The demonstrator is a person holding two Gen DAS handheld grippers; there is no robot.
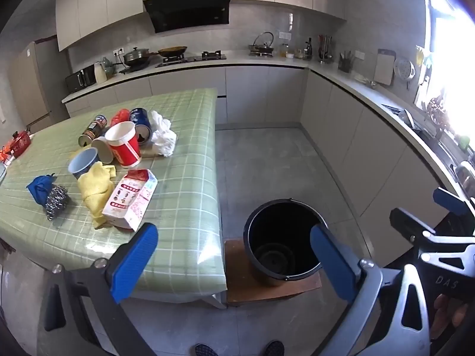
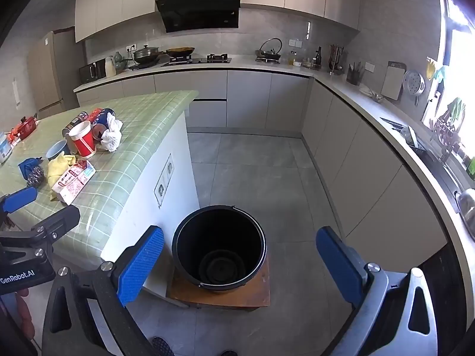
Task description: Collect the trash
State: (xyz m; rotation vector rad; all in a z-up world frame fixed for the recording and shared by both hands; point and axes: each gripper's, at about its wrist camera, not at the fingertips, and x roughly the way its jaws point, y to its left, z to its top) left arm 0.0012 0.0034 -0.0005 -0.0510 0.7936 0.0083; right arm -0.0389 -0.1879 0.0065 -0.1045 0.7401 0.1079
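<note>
— Both grippers hang empty, jaws spread wide: the left gripper (image 1: pixel 234 262) over the bench (image 1: pixel 184 178) corner, the right gripper (image 2: pixel 239 267) above the bucket (image 2: pixel 219 246).

— So which one goes for the trash?

— The left, I'd say. The pile lies ahead of it and off to its left, on the green bench; the carton (image 1: pixel 130 201) is the nearest piece, just beyond its left finger. From the right gripper everything sits well off to the left.

— How does the carton lie?

— On its side, long axis running from near-left to far-right, its gabled top pointing away toward the red cup (image 1: pixel 124 145). Jaws across the short sides would suit. Behind it the cans (image 1: pixel 93 129) lie tipped too, mouths toward us.

— And the bucket?

— Upright on a low stool (image 2: pixel 255 293) on the floor, just right of the bench end, looking empty.
</note>
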